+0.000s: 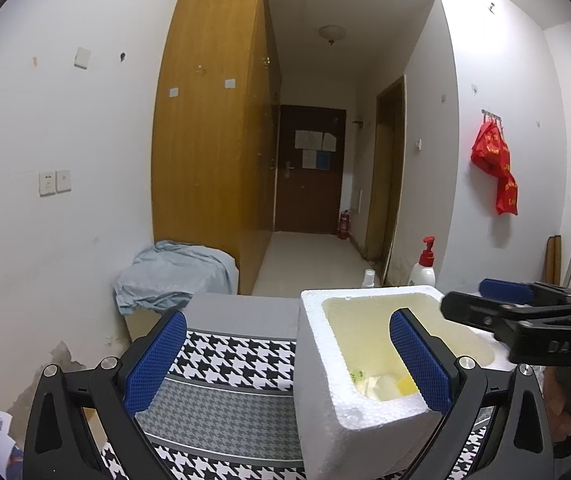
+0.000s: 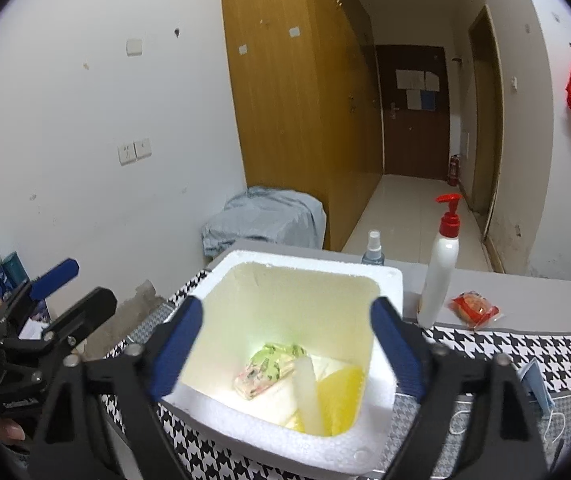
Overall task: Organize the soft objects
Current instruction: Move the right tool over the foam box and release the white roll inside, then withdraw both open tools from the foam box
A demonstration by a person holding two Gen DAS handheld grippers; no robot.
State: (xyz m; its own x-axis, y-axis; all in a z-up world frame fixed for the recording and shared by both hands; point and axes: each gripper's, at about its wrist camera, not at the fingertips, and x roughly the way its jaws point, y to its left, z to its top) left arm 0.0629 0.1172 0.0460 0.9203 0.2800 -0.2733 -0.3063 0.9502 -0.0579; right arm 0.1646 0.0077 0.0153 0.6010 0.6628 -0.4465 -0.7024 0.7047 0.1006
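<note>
White foam forms the open box (image 2: 381, 276) that is set on the houndstooth cloth (image 2: 525, 344) covering the counter (image 2: 525, 288), toward its far edge. Soft packets (image 2: 269, 364) and a yellow piece (image 2: 341, 392) are seen lying on the box floor. The right hand-held gripper (image 2: 289, 344) is held above the box with its blue pads spread wide and nothing between them. The left hand-held gripper (image 1: 285, 360) is likewise spread, its right pad over the box's near wall. A pump bottle (image 2: 441, 268), a spray bottle (image 2: 373, 248) and a red snack packet (image 2: 473, 308) are placed along the counter's far edge, beside the box.
</note>
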